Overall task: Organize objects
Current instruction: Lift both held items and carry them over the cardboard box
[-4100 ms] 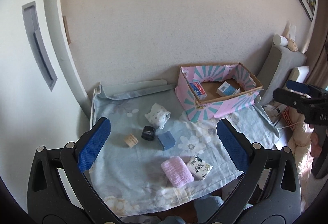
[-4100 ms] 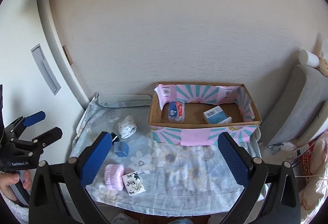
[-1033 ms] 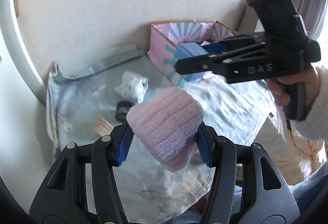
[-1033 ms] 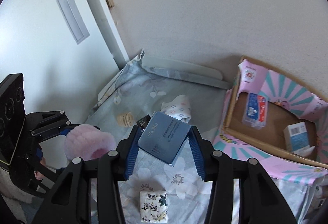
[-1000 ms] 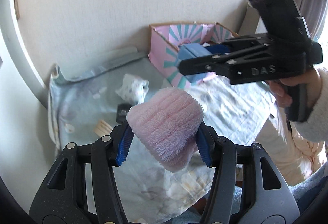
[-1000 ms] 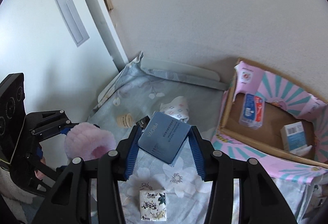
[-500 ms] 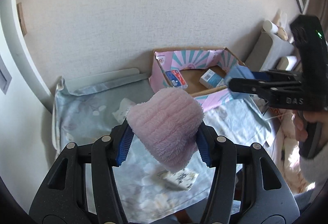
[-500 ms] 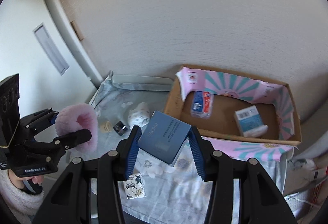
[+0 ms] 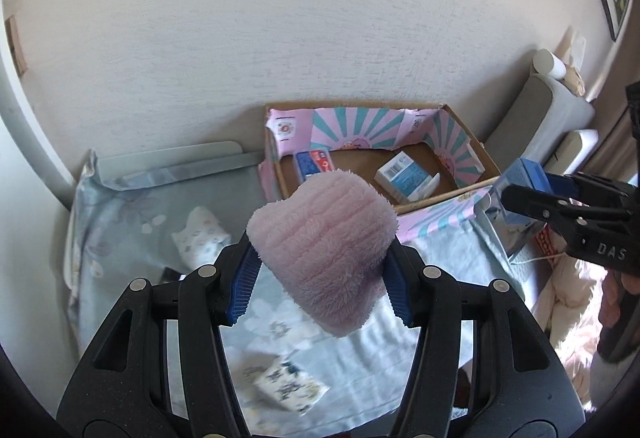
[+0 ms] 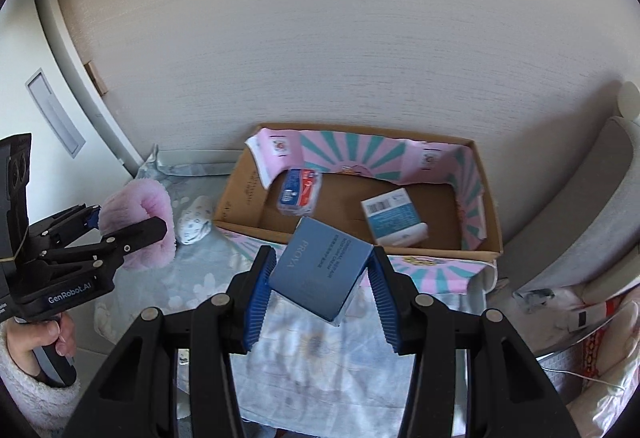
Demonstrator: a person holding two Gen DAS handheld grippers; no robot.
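Wall: pale textured wall (image 9: 280, 37) behind a table draped in a light-blue floral cloth (image 9: 132, 205).
Box: open cardboard box (image 10: 494, 238) lined with pink-and-teal paper, at the far right of the cloth against the wall.
Box contents: a red-and-blue packet (image 10: 299, 190) at its left, a white-and-blue carton (image 10: 394, 217) at its right.
Left gripper: left gripper (image 9: 320, 284) in the air over the cloth, jaws pinching a pink fluffy roll (image 9: 324, 246) from both sides.
Right gripper: right gripper (image 10: 322, 296) over the box's near wall, jaws clamped on a blue carton (image 10: 320, 272) held tilted.
On the cloth: a white patterned pouch (image 9: 202, 240) at the left, a floral packet (image 9: 286, 384) near the front edge, a small dark thing (image 9: 170, 274) mostly hidden behind the left gripper.
Person: a hand (image 10: 44, 338) in a fluffy white sleeve grips the left gripper's handle.
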